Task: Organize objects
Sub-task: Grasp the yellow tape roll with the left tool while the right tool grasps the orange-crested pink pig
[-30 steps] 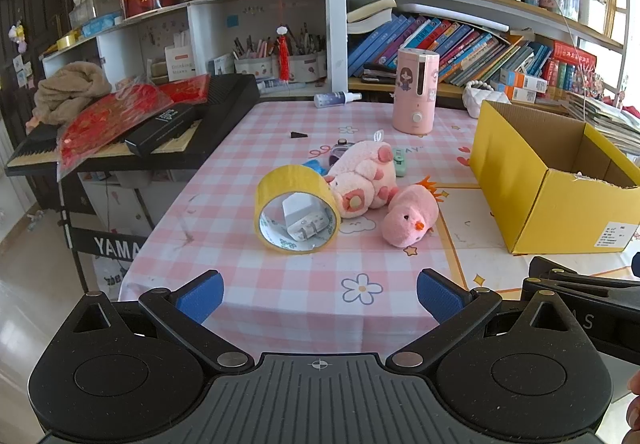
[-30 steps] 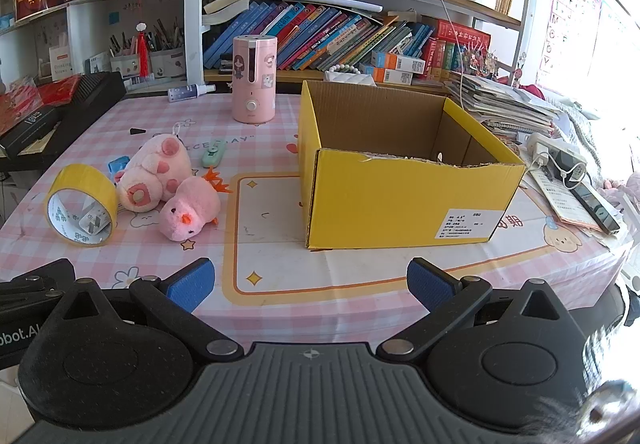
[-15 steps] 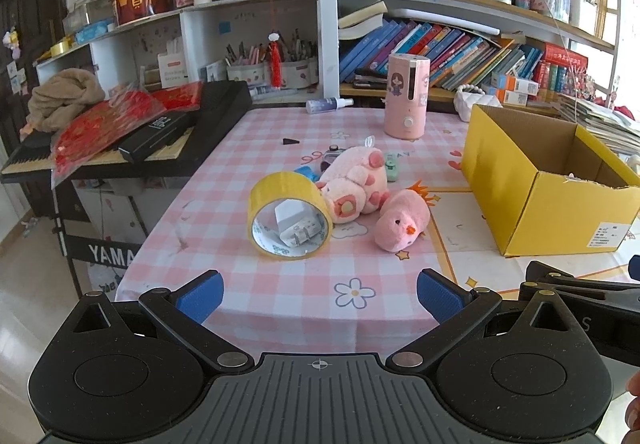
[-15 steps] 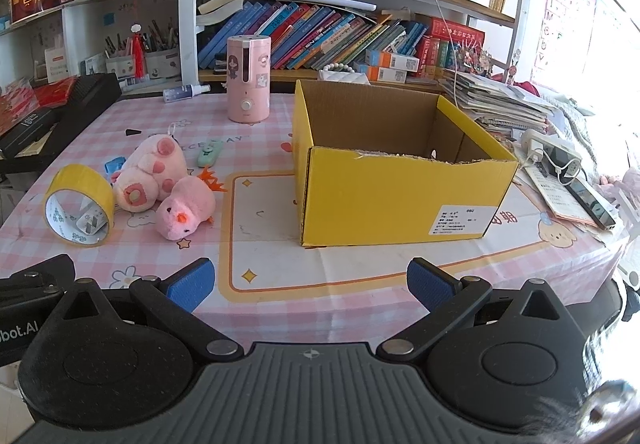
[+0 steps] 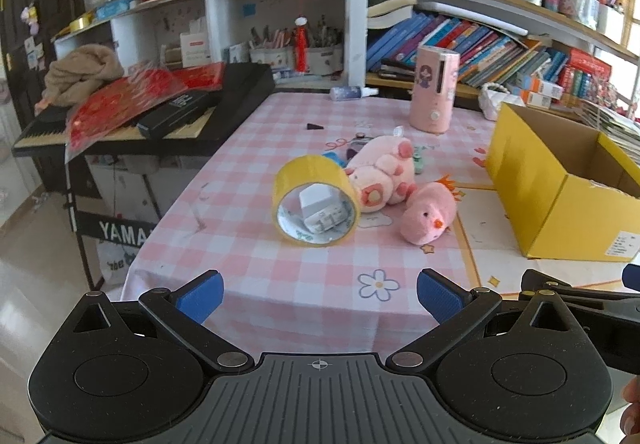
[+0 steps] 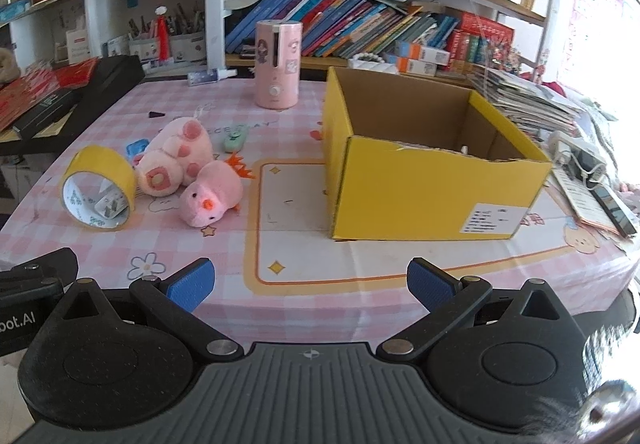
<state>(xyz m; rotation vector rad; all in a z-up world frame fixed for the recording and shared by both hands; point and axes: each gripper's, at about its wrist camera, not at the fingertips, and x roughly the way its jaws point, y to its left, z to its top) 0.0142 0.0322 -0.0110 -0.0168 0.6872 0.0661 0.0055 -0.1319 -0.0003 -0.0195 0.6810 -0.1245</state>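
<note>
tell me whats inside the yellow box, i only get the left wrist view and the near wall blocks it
Observer: In the right wrist view the yellow box is open on top. Its inner walls are bare cardboard and nothing rises above the rim. Only a small white bit peeks over the torn front edge. The floor is mostly hidden.
Operator: ok, anything lying beyond its right side
Observer: Yes. A white power strip and a dark phone lie on loose papers there, apart from the box.
</note>
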